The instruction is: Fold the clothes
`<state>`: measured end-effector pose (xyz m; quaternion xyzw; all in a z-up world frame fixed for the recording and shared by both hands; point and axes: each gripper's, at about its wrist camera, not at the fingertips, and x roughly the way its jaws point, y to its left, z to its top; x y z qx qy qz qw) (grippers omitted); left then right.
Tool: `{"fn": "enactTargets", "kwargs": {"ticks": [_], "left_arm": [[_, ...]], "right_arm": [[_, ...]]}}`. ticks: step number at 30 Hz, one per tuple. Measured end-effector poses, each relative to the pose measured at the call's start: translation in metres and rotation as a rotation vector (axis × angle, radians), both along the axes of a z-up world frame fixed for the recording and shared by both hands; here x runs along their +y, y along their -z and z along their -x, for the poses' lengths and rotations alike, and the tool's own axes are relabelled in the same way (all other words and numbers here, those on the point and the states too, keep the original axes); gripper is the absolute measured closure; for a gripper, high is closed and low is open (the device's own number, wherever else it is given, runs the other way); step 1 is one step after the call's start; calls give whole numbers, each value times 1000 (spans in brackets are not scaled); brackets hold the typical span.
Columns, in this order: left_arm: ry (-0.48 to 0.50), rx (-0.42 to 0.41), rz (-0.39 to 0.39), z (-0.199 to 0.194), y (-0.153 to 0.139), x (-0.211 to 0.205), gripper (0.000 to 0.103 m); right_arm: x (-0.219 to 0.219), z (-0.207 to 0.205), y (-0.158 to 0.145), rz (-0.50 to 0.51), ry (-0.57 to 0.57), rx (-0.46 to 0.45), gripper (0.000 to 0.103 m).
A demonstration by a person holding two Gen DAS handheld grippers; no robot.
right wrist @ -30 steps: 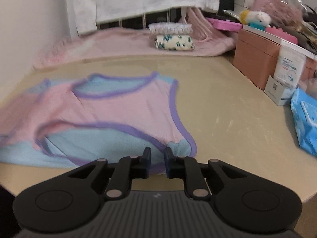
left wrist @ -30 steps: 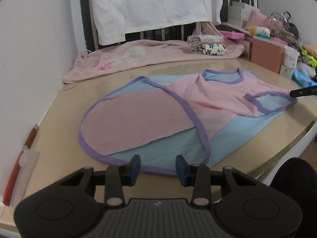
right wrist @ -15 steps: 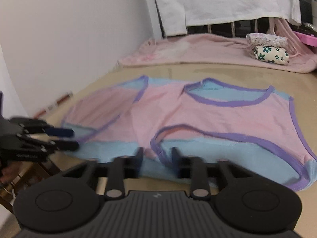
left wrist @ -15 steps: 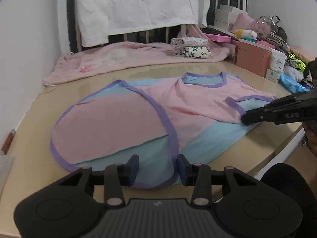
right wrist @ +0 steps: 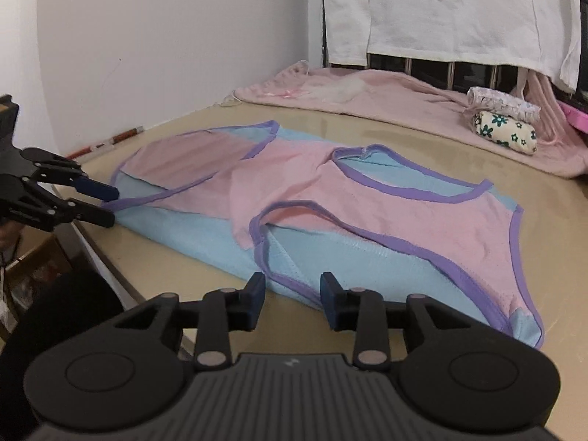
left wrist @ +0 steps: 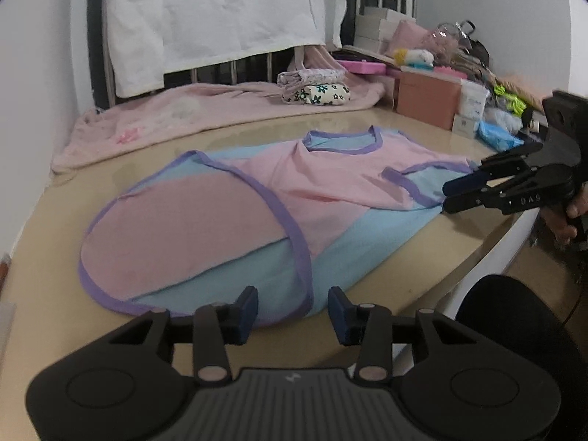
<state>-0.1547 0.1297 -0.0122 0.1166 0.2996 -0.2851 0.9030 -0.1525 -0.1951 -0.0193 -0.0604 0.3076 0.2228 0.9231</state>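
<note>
A pink and light-blue sleeveless garment with purple trim (left wrist: pixel 257 213) lies partly folded on the beige table (left wrist: pixel 66 312); it also shows in the right wrist view (right wrist: pixel 330 202). My left gripper (left wrist: pixel 292 310) is open and empty at the garment's near hem, its fingers on either side of the purple edge. It also shows in the right wrist view (right wrist: pixel 106 204). My right gripper (right wrist: pixel 292 296) is open and empty at the armhole edge. It also shows in the left wrist view (left wrist: pixel 446 196), at the garment's right end.
A pink blanket (left wrist: pixel 205 110) with a pile of folded clothes (left wrist: pixel 316 90) lies at the back by the railing. Boxes (left wrist: pixel 426 99) and packets (left wrist: pixel 496 139) crowd the back right. A red pen (right wrist: pixel 121 136) lies by the wall. The table's front edge (left wrist: pixel 488 242) is close.
Both grippers have opened wider and come in to the garment's near edges. The right gripper swung left from facing the boxes to looking along the garment.
</note>
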Motion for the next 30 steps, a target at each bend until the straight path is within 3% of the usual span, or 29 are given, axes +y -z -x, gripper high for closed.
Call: {"fn": "enactTargets", "kwargs": {"ticks": [1, 2, 3, 5, 10, 13, 18, 19, 22, 24, 26, 28, 30], "left_arm": [[4, -9, -10, 1, 0, -1, 87], [5, -17, -23, 1, 0, -3, 94], [7, -26, -37, 0, -1, -6, 97], [11, -44, -54, 2, 0, -8, 99], [-16, -33, -4, -5, -6, -5, 102], [4, -74, -12, -22, -21, -6, 102], [62, -126, -141, -96, -46, -38, 100], [50, -118, -133, -102, -47, -33, 93], [14, -91, -110, -120, -47, -19, 84], [-10, -73, -94, -132, -47, -9, 73], [-36, -67, -42, -127, -48, 10, 58], [-37, -57, 17, -110, -42, 30, 47], [-43, -42, 28, -103, -33, 36, 47]], "right_arm": [[0, -1, 0, 2, 0, -4, 73], [0, -3, -2, 2, 0, -9, 74], [0, -5, -3, 2, 1, -15, 76], [-1, -8, -5, 1, 2, -26, 95], [-3, -17, -11, 0, 5, -52, 100], [-4, -22, -14, -1, 7, -68, 100], [1, -69, -26, 57, 15, -81, 99], [2, -81, -29, 72, 17, -82, 99], [4, -113, -24, 172, 89, -39, 84], [-13, -103, -29, 209, 117, -61, 77], [-48, -72, -40, 132, 129, -97, 50], [-80, -37, -43, 43, 93, -100, 45], [-95, -15, -35, 14, 71, -71, 43]]}}
